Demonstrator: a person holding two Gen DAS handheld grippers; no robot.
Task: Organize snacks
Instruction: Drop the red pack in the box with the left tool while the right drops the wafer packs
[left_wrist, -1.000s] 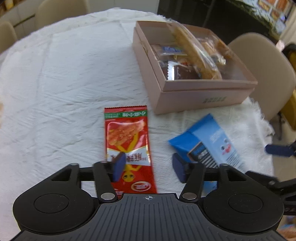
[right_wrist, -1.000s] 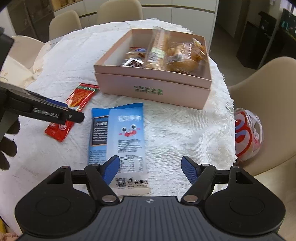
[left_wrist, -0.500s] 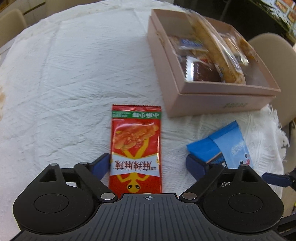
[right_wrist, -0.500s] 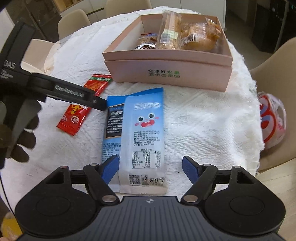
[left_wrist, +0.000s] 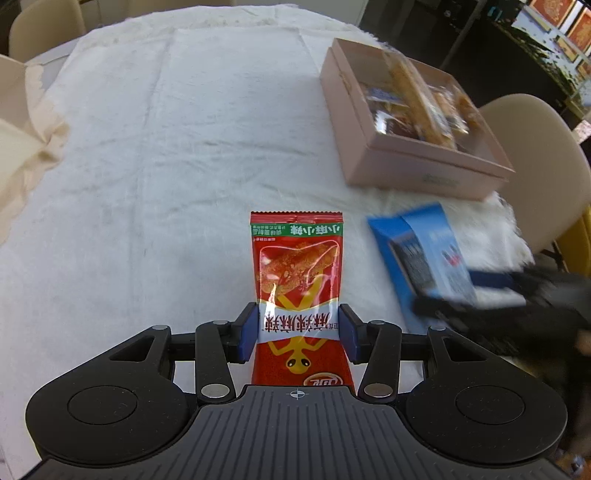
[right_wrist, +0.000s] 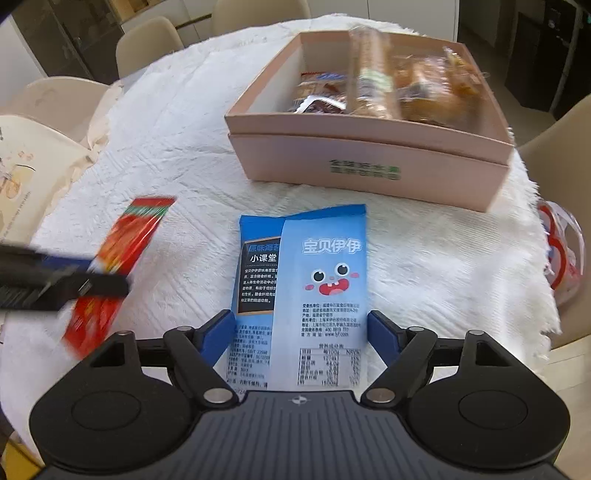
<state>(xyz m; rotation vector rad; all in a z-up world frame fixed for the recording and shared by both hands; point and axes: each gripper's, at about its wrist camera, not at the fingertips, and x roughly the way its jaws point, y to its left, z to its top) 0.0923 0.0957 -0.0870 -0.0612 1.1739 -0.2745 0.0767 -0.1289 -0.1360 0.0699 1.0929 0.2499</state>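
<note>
A red snack packet lies on the white tablecloth, and my left gripper is shut on its near end, blue pads touching both edges. It also shows blurred in the right wrist view. A blue snack packet lies between the fingers of my right gripper, whose jaws straddle its near end without visibly pressing it. The blue packet shows blurred in the left wrist view. A pink box holding several wrapped snacks stands behind both packets; it also appears at the upper right of the left wrist view.
The round table has a white fringed cloth. Beige chairs stand around it. A red and white bag hangs past the table's right edge. A cream paper item lies at the left.
My left gripper has moved forward over the red packet and closed on it. My right gripper has moved forward, its fingers now astride the blue packet's near end and slightly narrower.
</note>
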